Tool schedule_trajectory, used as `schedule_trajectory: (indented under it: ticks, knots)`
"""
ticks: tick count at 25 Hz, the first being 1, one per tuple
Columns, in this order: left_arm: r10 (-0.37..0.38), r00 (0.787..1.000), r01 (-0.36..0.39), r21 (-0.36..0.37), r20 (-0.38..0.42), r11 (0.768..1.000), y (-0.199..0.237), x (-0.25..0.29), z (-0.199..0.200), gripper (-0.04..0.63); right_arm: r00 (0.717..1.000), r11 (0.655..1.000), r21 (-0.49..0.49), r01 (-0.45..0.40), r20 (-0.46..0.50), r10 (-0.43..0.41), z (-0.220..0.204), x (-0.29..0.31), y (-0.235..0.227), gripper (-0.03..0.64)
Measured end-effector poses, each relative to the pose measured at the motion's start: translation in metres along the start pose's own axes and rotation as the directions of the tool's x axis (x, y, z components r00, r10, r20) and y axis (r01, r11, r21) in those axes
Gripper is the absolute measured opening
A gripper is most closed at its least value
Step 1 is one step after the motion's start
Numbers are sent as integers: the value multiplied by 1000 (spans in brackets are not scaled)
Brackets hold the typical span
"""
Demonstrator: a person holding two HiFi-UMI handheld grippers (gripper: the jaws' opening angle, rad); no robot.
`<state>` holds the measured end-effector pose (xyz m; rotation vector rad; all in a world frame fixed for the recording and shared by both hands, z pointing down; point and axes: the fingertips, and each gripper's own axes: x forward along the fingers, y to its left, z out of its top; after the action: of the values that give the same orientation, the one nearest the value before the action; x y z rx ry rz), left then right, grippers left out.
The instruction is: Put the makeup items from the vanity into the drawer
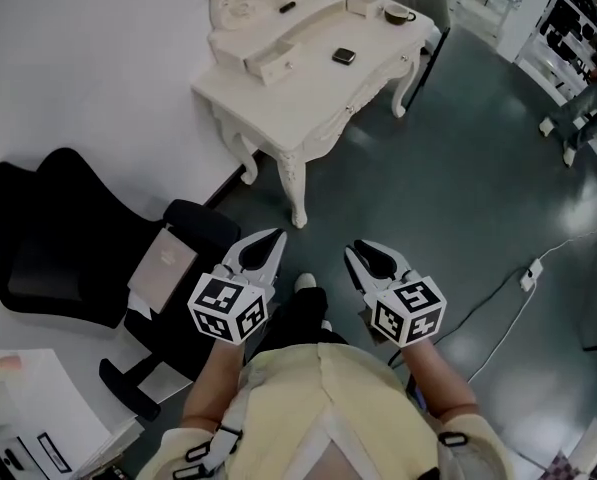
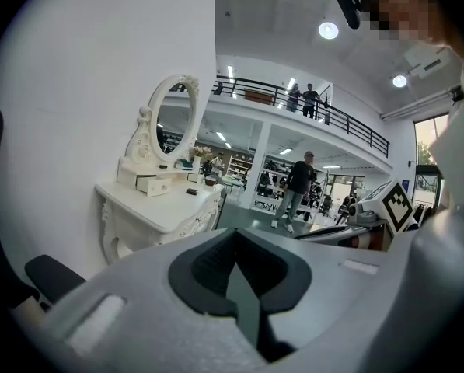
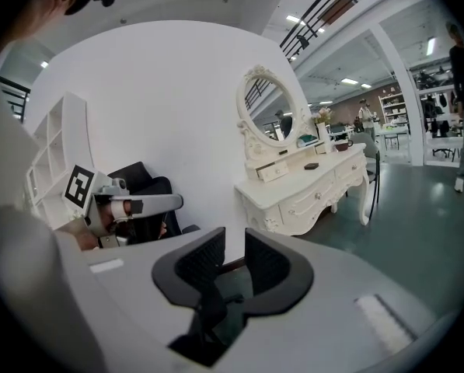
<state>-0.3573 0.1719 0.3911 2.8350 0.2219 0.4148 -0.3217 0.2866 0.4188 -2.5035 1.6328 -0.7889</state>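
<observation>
White vanity; black-white marker cube on left gripper.

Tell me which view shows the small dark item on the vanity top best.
Head view: it looks down on the dark item, clear against the white vanity top. Both gripper views show it only as a distant speck.

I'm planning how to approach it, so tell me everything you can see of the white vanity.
The vanity is white, seemingly painted wood, with carved curved legs and knobbed front drawers. It stands on the dark floor, back against the white wall. A carved oval mirror rises at its back, above a small drawer that seems pulled out slightly. On top lie a flat dark case, a cup and a slim dark item.
</observation>
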Motion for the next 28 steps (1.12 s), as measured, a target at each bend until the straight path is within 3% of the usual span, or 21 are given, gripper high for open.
schedule_trajectory:
  ticks: [11,21,28]
  knots:
    - [0,1000,0,19,-18,1000,39,60,17,2,1000,1000,-6,-27,-7,27,34,51,-38,130]
    - [-16,999,16,-8,-37,1000,94,126,48,2,999,1000,-15,-23,-35,23,82,117,-84,188]
    - [-19,1000,18,-34,-24,999,139,163,68,2,997,998,-60,-37,-74,32,113,173,-105,271]
